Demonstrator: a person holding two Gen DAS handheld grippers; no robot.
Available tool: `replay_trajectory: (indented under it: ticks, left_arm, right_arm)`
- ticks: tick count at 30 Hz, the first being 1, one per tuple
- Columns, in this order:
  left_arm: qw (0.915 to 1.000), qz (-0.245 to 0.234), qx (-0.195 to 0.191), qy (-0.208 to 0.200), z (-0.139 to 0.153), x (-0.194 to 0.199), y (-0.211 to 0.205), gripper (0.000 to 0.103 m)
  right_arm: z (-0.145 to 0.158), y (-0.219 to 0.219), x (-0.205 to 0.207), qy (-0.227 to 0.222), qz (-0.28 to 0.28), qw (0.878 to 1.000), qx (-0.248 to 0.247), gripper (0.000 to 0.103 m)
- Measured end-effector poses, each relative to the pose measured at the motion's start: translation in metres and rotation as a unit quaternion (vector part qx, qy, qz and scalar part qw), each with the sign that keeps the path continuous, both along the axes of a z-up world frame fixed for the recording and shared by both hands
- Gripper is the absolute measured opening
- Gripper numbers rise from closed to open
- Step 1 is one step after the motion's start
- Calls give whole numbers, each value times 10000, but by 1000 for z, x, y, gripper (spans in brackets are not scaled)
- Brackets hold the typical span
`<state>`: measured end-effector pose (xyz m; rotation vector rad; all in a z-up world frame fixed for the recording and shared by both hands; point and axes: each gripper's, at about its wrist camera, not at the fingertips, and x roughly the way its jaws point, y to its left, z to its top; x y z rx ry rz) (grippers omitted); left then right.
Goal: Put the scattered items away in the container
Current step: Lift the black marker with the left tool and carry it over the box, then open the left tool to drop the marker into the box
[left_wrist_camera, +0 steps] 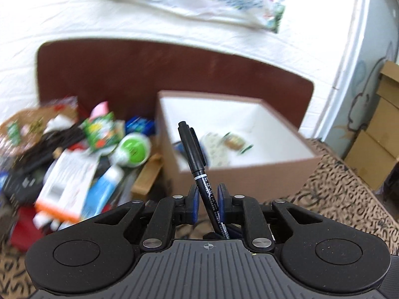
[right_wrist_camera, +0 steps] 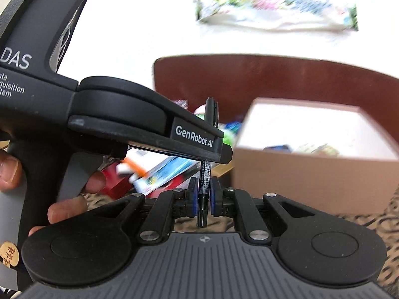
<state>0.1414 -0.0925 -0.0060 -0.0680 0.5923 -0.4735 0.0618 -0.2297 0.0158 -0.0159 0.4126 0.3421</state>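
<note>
Standing nearly upright in the air, the pen [left_wrist_camera: 197, 164] hangs near the left wall of the box [left_wrist_camera: 249, 174], which sits at the right near corner of the brown board [left_wrist_camera: 124, 74]. The right gripper [right_wrist_camera: 202, 194] has its pads pressed on the pen's lower end. The left gripper [left_wrist_camera: 208, 194] has its jaws drawn close around the barrel higher up, but slivers of gap show, so I cannot tell whether it pinches. The pen looks light, stiff and smooth, so it is likely to pivot or slip. A mid-barrel hold, square across, would suit best. The pile [left_wrist_camera: 74, 162] lies on the board's left side.
</note>
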Motion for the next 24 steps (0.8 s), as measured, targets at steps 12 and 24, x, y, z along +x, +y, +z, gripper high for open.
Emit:
replay_trajectory:
  ticks: [12, 24]
  left_arm:
    - [9977, -641, -165, -114, 31, 73, -93, 13]
    - [9929, -1173, -125, 162, 19, 143, -174, 12]
  right_arm:
    - [31, -75, 64, -336, -700, 9969, -135, 11]
    - [25, -144, 132, 146, -1152, 9931, -179, 10]
